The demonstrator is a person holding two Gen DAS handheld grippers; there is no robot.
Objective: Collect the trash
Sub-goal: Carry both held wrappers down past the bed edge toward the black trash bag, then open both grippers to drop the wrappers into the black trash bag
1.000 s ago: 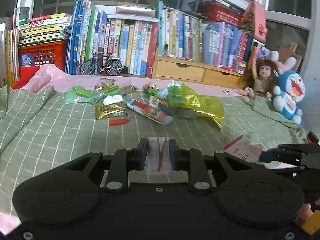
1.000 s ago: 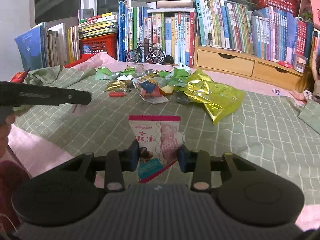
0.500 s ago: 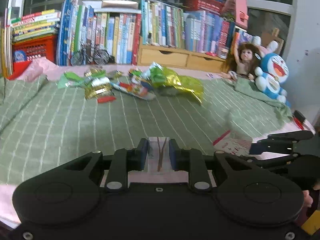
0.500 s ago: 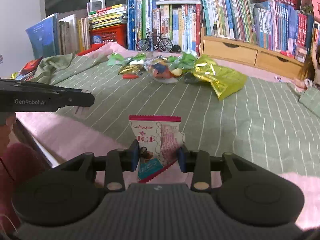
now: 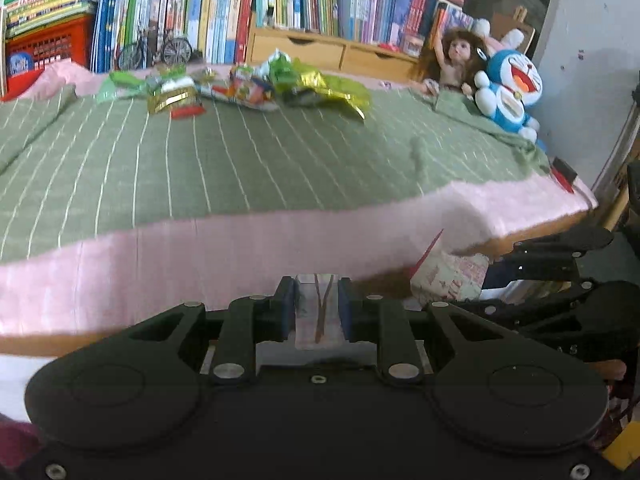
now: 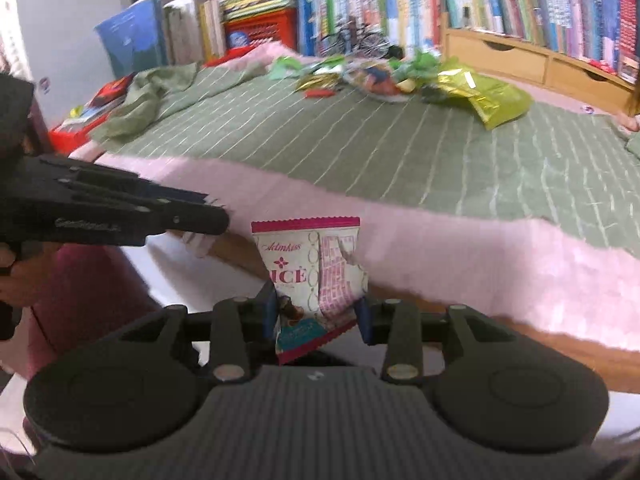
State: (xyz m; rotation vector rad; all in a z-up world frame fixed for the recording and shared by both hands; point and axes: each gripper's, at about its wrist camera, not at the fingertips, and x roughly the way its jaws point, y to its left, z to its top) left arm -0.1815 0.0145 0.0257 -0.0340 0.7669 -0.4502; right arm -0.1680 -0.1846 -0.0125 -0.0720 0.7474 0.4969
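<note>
Both tools have been drawn back from over the green checked bedspread since the earlier frames, so that the pink edge of the bed now lies ahead of them where green cloth lay before, and both have been tipped further downward.

From the left tool, whose jaws are nearly closed, a small clear plastic wrapper with a brown stripe is pinched between the blue pads, its long axis running straight out along the fingers. From the right tool, whose jaws stand partly apart, a white and pink snack packet with a magenta serrated top is gripped at its lower part and stands upright above the pads, its long axis also along the fingers. In the left view that packet is seen just to the right of the left tool, so the two tools are held side by side and near each other, past the edge of the bed.

Further out, the green checked bedspread is spread over a pink fleece blanket. At the far side of the bed, well apart from both tools, the remaining heap of crumpled foil and plastic wrappers is lying in front of the row of upright books.

No bin or bag is shown in either view, so where the two held pieces are to be dropped cannot be told; it is judged to lie below and short of the bed edge, opposite to the heap.
</note>
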